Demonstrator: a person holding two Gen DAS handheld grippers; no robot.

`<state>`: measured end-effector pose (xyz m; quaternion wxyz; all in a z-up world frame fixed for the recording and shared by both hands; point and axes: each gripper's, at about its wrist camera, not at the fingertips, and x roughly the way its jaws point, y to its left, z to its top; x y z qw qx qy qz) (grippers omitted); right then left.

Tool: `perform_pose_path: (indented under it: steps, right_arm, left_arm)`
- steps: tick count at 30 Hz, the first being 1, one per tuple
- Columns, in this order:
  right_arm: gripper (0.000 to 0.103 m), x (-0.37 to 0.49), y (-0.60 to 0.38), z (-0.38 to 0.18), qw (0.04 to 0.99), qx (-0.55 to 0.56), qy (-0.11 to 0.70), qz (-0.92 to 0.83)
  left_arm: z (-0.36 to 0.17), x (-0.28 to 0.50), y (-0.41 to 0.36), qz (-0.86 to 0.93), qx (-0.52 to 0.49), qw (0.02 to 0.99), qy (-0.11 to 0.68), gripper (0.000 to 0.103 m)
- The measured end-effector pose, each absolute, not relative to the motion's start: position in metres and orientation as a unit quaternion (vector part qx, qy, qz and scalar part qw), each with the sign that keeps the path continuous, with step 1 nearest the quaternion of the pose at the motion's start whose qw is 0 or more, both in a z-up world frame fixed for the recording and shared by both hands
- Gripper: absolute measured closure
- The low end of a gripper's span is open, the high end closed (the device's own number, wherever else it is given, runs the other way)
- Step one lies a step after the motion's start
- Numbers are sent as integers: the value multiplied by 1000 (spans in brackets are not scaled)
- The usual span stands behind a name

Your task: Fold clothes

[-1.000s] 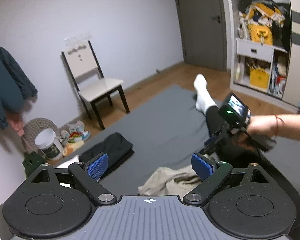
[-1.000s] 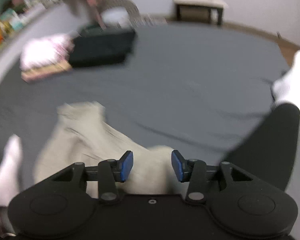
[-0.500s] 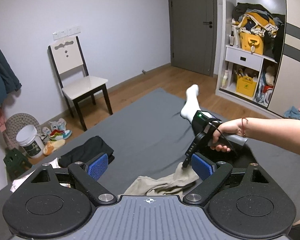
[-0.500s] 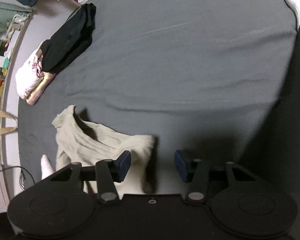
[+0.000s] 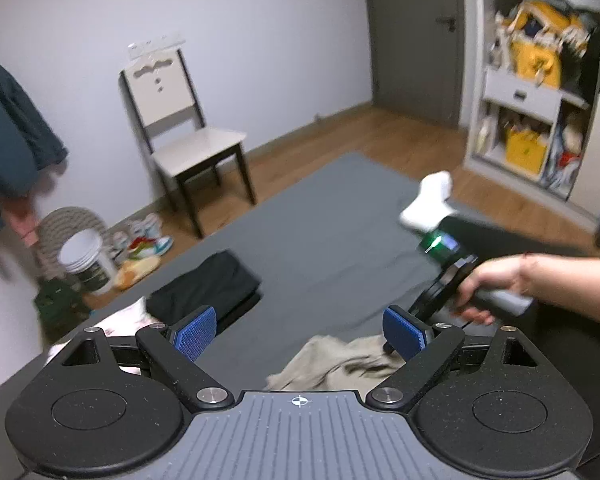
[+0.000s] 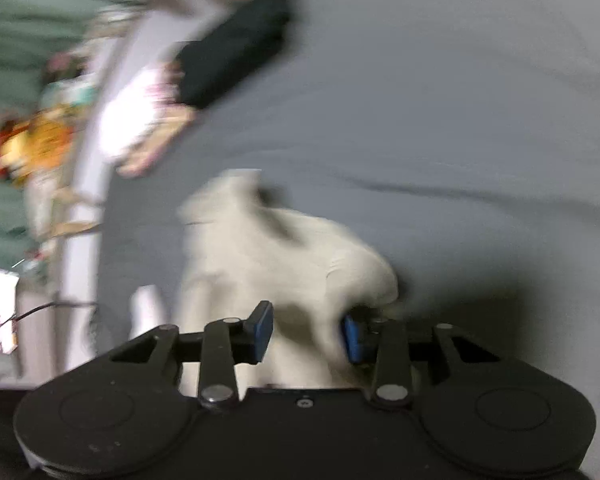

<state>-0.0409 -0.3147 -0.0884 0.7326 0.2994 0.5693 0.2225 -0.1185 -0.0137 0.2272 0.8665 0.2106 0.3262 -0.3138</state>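
Note:
A crumpled beige garment lies on the grey sheet. My left gripper hovers above its near edge, open, with nothing between the blue pads. My right gripper is low on the garment and still open, and a bunch of beige cloth sits between its fingers. That view is motion-blurred. In the left wrist view a hand holds the right gripper's handle, with its tips hidden behind my left pad. A folded black garment rests on a white floral piece.
A person's leg in a white sock lies across the sheet at the right. Beyond the sheet's far edge stand a chair, a white bucket and shoes. An open wardrobe stuffed with things is at the back right.
The right gripper has come down onto the beige garment, so cloth now sits between its fingers. The left gripper has swung a little and stays open.

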Motion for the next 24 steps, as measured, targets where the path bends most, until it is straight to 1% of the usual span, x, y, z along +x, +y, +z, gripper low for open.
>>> perform_pose_path:
  steps: [2,4,5,6,9,12,15,17,19,21,24]
  right_arm:
    - [56,-44,-297,-63,737,298,543,271]
    - [51,-47,-278,-45,730,297,533,310]
    - [51,-49,-268,-42,727,285,536,323]
    - [51,-51,-259,-38,726,272,537,332]
    - [51,-62,-248,-37,767,224,519,303]
    - [51,-70,-264,-27,810,190,496,250]
    - [53,-84,-289,-20,837,146,478,223]
    - [60,-90,-302,-26,839,132,485,208]
    - [60,-94,-316,-33,830,164,490,209]
    - [60,-99,-331,-36,829,198,478,214]
    - [60,-103,-334,-43,835,167,477,217]
  left_arm:
    - [218,-116,-16,-303,232,860,339,12]
    - [211,-115,-21,-294,259,852,347,12]
    - [207,-116,-23,-292,278,846,350,12]
    - [202,-118,-26,-291,298,839,350,12]
    - [189,-128,-32,-287,351,820,349,12]
    - [183,-139,-36,-297,372,806,353,12]
    - [179,-153,-49,-314,385,802,332,12]
    - [170,-161,-65,-315,374,810,324,12]
    - [152,-169,-85,-307,345,826,321,12]
    - [129,-179,-100,-309,311,837,327,12]
    - [89,-200,-111,-310,277,843,340,12]
